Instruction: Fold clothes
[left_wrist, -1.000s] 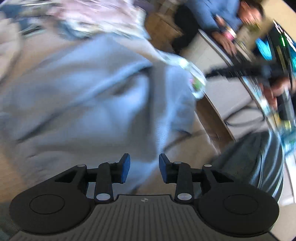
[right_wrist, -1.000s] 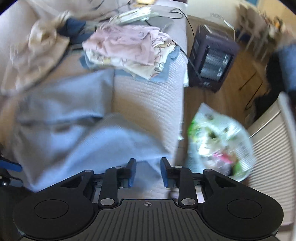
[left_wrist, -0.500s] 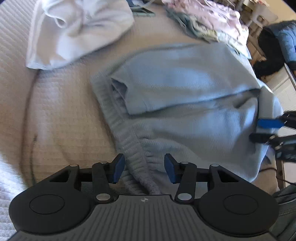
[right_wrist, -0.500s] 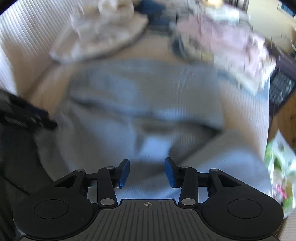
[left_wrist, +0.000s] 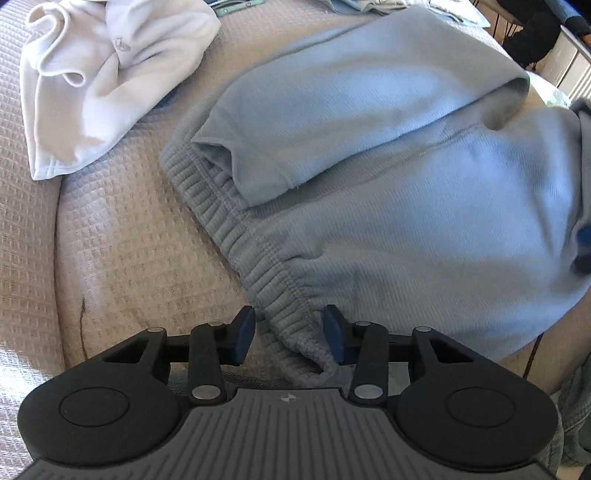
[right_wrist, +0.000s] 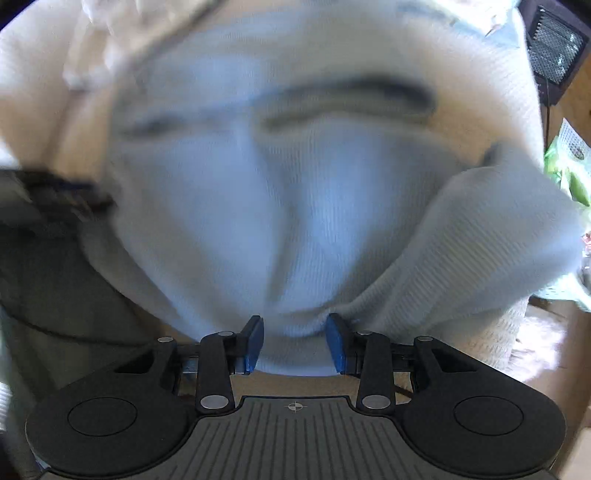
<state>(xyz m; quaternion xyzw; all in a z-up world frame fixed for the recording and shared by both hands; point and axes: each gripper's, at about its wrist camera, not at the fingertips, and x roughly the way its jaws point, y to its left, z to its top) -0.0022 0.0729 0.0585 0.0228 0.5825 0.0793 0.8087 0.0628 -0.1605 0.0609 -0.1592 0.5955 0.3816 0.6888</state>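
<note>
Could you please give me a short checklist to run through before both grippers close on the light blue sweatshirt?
1. Left gripper jaws apart, having just narrowed: ok.
2. Ribbed hem of the light blue sweatshirt lies between its pads: ok.
3. Right gripper jaws apart: ok.
4. Sweatshirt edge between the right pads: ok, though blurred.
5. White garment lies apart from the sweatshirt: ok.
6. Sleeves folded symmetrically: cannot tell.

Crumpled light-blue sweatshirt (left_wrist: 388, 177) on bedspread
</note>
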